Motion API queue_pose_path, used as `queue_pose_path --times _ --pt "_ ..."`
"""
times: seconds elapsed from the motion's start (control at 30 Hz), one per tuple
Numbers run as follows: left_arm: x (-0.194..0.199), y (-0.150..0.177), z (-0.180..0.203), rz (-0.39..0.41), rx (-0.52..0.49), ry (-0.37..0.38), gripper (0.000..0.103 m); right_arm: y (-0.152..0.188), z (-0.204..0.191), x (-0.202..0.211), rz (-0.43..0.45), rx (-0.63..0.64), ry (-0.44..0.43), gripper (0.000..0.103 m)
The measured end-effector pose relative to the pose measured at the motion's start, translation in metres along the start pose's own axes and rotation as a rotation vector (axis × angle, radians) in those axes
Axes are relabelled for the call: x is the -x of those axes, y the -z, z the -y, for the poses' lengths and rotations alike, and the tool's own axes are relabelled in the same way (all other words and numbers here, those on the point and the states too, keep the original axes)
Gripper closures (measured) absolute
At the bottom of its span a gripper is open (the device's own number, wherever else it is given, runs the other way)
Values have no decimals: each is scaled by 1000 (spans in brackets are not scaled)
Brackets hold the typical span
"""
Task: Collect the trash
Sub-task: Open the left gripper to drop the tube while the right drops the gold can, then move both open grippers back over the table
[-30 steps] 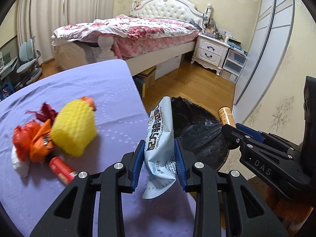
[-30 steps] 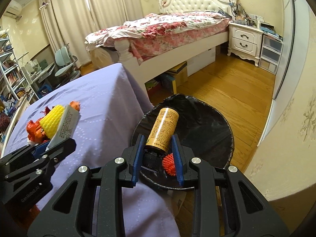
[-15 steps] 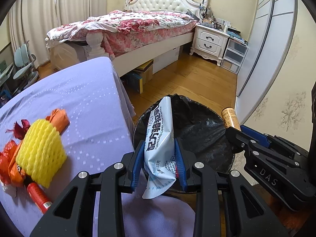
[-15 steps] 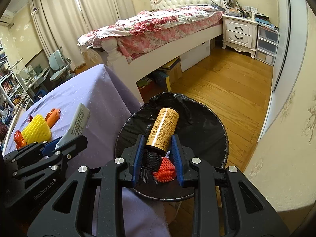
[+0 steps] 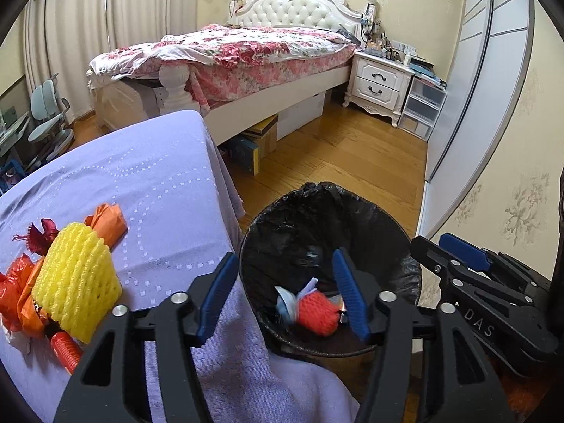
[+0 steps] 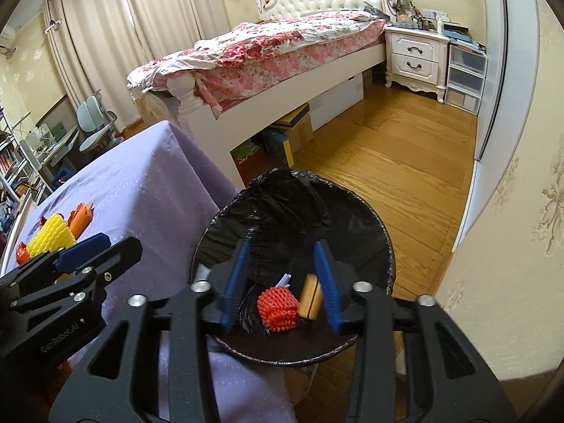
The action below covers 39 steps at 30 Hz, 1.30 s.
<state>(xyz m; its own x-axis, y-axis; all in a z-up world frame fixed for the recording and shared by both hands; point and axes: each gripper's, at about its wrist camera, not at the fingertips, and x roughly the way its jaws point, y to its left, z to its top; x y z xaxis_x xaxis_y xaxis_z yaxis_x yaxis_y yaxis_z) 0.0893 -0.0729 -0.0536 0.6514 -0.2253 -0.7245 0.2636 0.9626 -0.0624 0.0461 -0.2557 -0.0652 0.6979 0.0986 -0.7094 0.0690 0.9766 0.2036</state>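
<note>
Both tools hang over the bin, left tool and right tool with jaws just sprung apart, nothing between them: a drop-off. Next, a reach back to the yellow foam net on the purple counter beside the bin; bed beyond
</note>
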Motion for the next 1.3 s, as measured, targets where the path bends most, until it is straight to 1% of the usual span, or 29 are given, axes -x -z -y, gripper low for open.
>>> queue_pose_path --times 0.03,0.1,0.13,0.23,0.27,0.33,0.43,0.7,0.87,1.0,1.1,1.2,1.3 --pt "2 0 0 5 2 -1 40 0 0 1 2 -2 3 59" --pt "6 -1 -1 19 7 -1 35 -1 1 5 13 -14 10 52" --pt "9 0 -2 26 10 -5 34 -1 1 7 16 -19 10 46" --pt "18 3 -6 41 17 -14 32 0 -1 14 27 -26 3 40" --pt "21 5 -8 42 20 -16 31 1 -1 16 31 -26 2 36" --pt "30 9 -12 50 26 -23 31 2 -6 21 40 -22 -6 33" --pt "40 15 -20 57 34 -35 30 6 -16 27 43 -12 -15 30" --pt "64 32 -57 62 83 -86 30 16 -51 39 31 35 -58 30" --pt "81 50 -87 56 125 -125 29 27 -80 45 19 85 -97 30" --pt "95 65 -113 53 172 -167 29 35 -108 47 3 140 -137 30" --pt "103 72 -130 57 197 -200 29 41 -136 47 -14 198 -175 30" --pt "111 82 -148 57 227 -236 29 44 -154 48 -18 235 -200 30" --pt "118 90 -168 55 264 -268 29 48 -176 46 -32 277 -232 32"
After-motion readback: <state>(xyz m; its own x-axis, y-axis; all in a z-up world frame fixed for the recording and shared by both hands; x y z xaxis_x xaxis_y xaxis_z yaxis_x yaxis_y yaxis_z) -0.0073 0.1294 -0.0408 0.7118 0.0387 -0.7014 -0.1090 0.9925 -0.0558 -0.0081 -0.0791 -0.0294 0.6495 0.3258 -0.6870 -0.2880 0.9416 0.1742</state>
